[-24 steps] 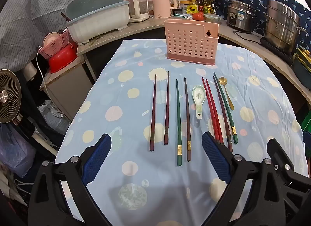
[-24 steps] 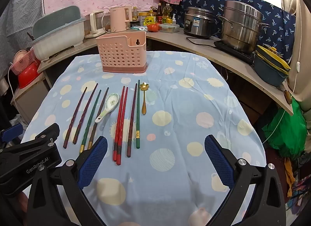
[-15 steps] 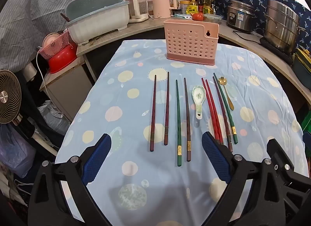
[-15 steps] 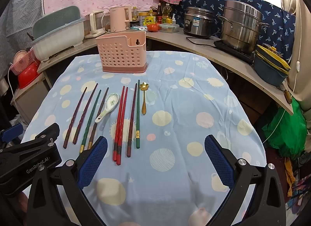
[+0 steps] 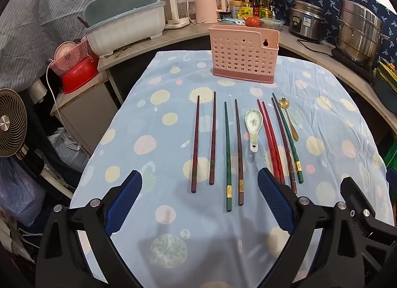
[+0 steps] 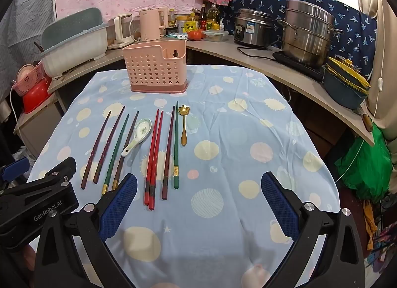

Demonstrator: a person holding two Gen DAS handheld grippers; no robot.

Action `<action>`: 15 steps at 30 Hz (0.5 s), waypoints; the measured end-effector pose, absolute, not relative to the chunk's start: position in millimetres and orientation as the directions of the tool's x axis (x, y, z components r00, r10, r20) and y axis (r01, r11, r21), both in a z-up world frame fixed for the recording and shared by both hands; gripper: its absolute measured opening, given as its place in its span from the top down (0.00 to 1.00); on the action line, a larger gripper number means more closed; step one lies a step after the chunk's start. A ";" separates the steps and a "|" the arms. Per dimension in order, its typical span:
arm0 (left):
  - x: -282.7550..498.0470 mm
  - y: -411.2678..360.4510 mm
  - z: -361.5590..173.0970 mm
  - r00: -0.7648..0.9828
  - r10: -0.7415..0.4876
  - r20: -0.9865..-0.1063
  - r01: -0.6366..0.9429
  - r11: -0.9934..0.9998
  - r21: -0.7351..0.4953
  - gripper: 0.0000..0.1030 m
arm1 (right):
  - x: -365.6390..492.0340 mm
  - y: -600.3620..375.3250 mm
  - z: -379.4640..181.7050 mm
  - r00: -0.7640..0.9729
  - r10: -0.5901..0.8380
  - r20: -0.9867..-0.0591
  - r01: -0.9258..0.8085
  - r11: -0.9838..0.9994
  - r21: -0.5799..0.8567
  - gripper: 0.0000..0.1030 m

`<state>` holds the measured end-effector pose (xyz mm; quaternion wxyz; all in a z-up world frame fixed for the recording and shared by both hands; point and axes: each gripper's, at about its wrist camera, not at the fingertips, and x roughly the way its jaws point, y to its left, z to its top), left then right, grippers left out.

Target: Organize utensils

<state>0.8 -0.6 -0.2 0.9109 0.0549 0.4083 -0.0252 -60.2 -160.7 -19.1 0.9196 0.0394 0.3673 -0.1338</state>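
Observation:
A pink perforated utensil holder [image 5: 244,54] [image 6: 155,67] stands at the table's far end. In front of it lie several chopsticks in a row: dark red [image 5: 195,143], green [image 5: 227,154], brown [image 5: 239,151], bright red [image 5: 269,139] [image 6: 154,154], and a purple and green pair [image 5: 289,139] [image 6: 175,144]. A white ceramic spoon [image 5: 253,125] [image 6: 139,134] lies among them. A small gold spoon [image 5: 289,119] [image 6: 183,124] lies at the right. My left gripper [image 5: 199,201] is open and empty above the near chopstick ends. My right gripper [image 6: 198,203] is open and empty to its right.
The table carries a blue dotted cloth [image 6: 248,124]. A counter behind holds a dish rack [image 5: 124,30], kettles [image 5: 208,6], a rice cooker [image 6: 253,27] and a steel pot [image 6: 307,35]. A fan [image 5: 12,121] stands at the left. The left gripper's body [image 6: 37,198] shows in the right wrist view.

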 end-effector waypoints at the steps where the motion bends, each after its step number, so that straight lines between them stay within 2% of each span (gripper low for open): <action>1: 0.8 -0.6 -0.2 0.666 -0.002 -0.746 0.091 0.993 0.078 0.13 | -60.1 -160.7 -19.1 0.694 -0.217 -0.686 0.276 0.961 -0.025 0.06; 15: 0.6 -0.9 -0.5 0.666 -0.002 -0.746 0.091 0.993 0.079 0.13 | -60.3 -160.7 -19.2 0.695 -0.218 -0.685 0.276 0.961 -0.027 0.06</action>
